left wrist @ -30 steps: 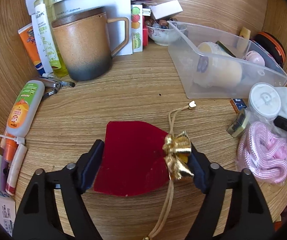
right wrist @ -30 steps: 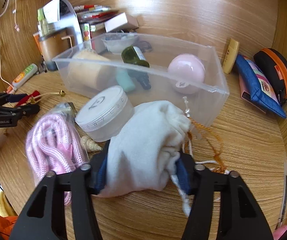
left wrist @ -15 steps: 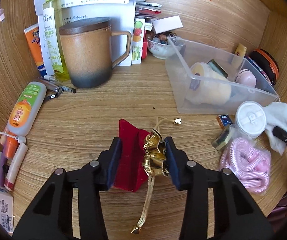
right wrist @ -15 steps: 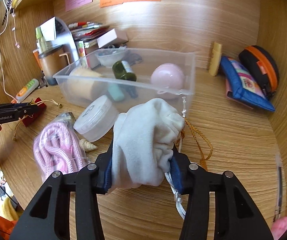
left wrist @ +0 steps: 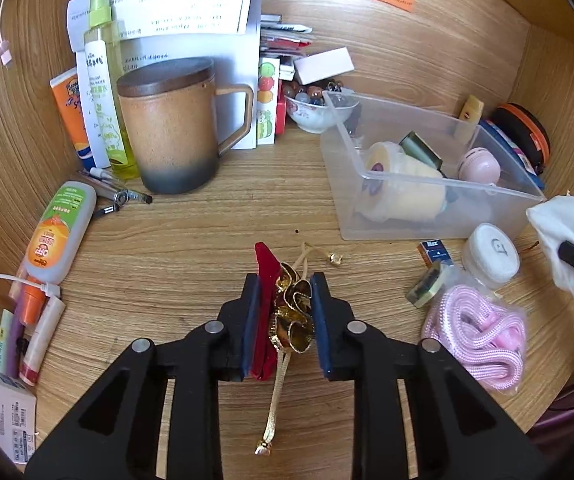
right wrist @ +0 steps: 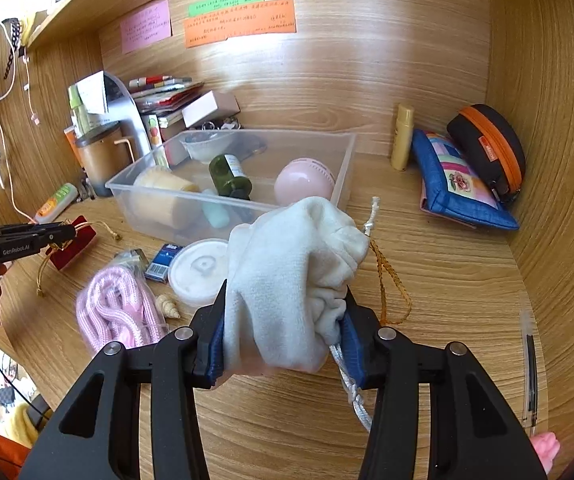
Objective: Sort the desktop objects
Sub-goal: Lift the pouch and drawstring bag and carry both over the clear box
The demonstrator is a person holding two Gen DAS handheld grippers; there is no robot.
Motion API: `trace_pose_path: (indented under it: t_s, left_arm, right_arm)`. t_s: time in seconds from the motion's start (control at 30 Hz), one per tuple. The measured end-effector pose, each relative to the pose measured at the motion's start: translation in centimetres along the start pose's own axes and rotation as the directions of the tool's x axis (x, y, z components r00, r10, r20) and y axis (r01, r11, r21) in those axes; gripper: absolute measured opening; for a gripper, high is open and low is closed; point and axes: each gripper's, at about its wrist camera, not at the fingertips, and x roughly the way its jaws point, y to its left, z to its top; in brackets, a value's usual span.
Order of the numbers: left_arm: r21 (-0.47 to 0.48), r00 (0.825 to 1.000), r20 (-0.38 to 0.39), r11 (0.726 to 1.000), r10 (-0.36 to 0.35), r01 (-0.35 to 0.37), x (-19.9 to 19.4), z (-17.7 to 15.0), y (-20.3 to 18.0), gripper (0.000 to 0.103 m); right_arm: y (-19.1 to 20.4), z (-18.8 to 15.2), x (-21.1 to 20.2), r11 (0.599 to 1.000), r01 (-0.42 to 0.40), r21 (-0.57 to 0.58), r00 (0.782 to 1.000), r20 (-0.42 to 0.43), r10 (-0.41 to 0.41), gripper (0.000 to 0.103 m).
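black gripper [left wrist: 285, 312], blue pads [left wrist: 251, 320], silver screws

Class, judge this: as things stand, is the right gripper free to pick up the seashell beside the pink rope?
Probably not: the right gripper is shut on the white pouch, though the seashell lies uncovered.

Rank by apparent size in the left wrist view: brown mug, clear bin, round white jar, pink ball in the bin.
1. clear bin
2. brown mug, close behind the bin
3. round white jar
4. pink ball, partly hidden by the bin wall and farther from the camera, so its place below the jar is unsure.
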Motion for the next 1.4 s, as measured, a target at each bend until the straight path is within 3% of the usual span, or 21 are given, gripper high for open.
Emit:
trace_pose_path:
  t_s: [0.47,0.9,1.4]
  left_arm:
    - [0.038,0.997,0.073,0.999,-0.04,0.038,-2.3,2.0,-1.9,0.023]
    - [0.086,0.979,0.168,0.991,-0.114,0.1,-4.0,5.4,-4.3,0.023]
    - [0.097,0.97,0.184,0.985,-0.161,0.146,-1.4,10.1,-5.2,0.023]
  right_arm:
    - [0.7,2.2,-1.4,0.999,0.009,-0.045,0.999,0.054,-0.007,0.043]
    - [0.9,4.8,-1.6,0.997,0.027,-0.071,0.995,0.099,-0.02,0.043]
    - [0.9,8.5,1.9,0.996,0.044,-0.083,0.995,0.095,-0.037,0.043]
